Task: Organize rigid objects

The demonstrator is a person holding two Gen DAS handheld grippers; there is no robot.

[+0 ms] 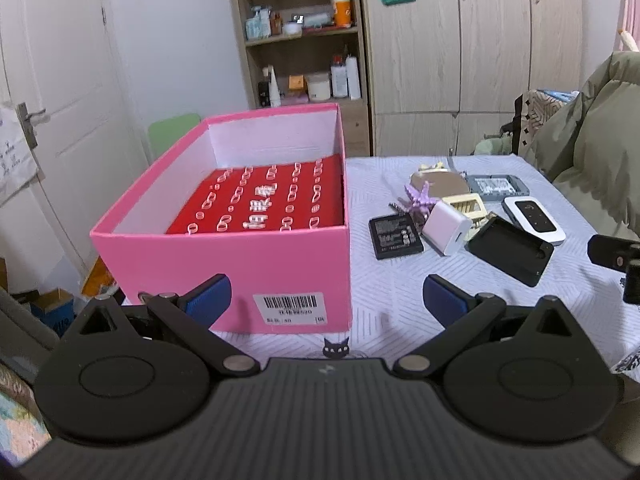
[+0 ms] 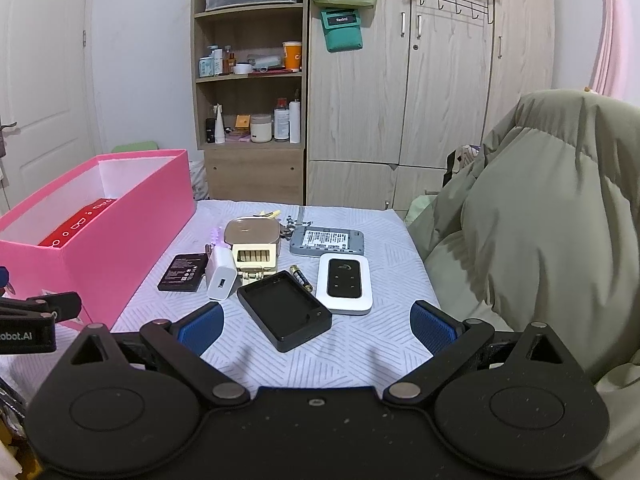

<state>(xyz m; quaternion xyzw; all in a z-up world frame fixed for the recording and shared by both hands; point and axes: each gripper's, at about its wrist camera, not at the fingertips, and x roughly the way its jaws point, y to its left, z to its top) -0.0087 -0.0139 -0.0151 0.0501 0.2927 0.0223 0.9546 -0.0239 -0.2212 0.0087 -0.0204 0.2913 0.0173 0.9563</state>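
A pink box (image 1: 240, 264) (image 2: 100, 236) stands open on the table's left with a red case (image 1: 264, 200) inside. Right of it lies a cluster: a black battery (image 1: 395, 236) (image 2: 182, 272), a white charger (image 1: 446, 226) (image 2: 220, 276), a black tray (image 1: 512, 250) (image 2: 284, 314), a white router (image 1: 534, 220) (image 2: 345, 284), a grey cover (image 2: 327, 242), a cream clip (image 2: 256, 258), an AA cell (image 2: 301, 277). My left gripper (image 1: 326, 300) is open facing the box front. My right gripper (image 2: 316, 326) is open just short of the black tray.
A patterned white cloth covers the table (image 2: 328, 360). An olive padded jacket (image 2: 540, 220) bulks at the table's right edge. Behind stand a shelf (image 2: 250, 80) of bottles and a wardrobe (image 2: 420, 80). A door (image 1: 60, 100) is at the left.
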